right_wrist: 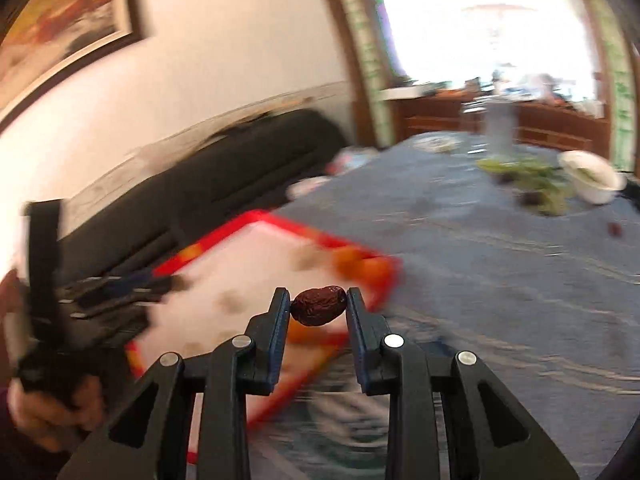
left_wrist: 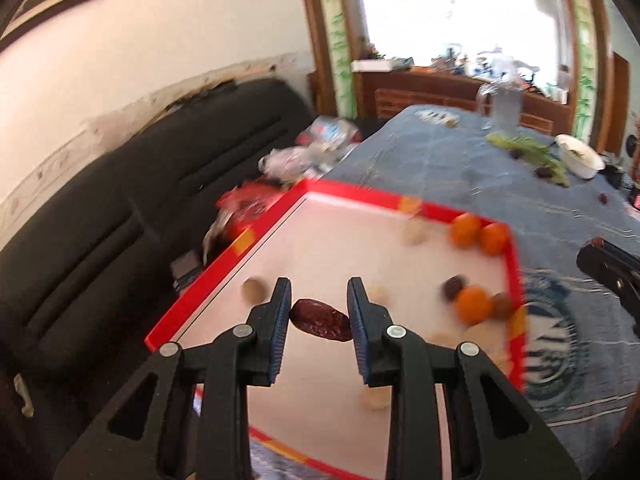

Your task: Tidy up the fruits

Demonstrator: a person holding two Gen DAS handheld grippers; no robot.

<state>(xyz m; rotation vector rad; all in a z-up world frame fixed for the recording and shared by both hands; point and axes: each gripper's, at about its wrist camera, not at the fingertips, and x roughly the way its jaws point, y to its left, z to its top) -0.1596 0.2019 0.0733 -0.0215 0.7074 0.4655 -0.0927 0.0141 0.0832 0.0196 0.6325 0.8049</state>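
Observation:
A red-rimmed white tray (left_wrist: 224, 272) lies on the blue tablecloth and holds orange fruits (left_wrist: 466, 230), a dark date (left_wrist: 454, 288) and pale round fruits (left_wrist: 253, 290). My left gripper (left_wrist: 319, 306) is shut on a dark red date (left_wrist: 320, 320) above the tray. My right gripper (right_wrist: 319, 300) is shut on another dark date (right_wrist: 318, 306) above the tray's right corner (right_wrist: 390, 280). The right gripper's tip shows in the left wrist view (left_wrist: 612, 272); the left gripper shows blurred in the right wrist view (right_wrist: 120, 292).
A white bowl (left_wrist: 580, 156), green leaves (left_wrist: 528, 152) and loose dark dates (left_wrist: 543, 172) lie at the table's far right. A clear jar (left_wrist: 506, 108) stands at the back. A black sofa (left_wrist: 120, 208) with packets (left_wrist: 304, 156) runs along the left.

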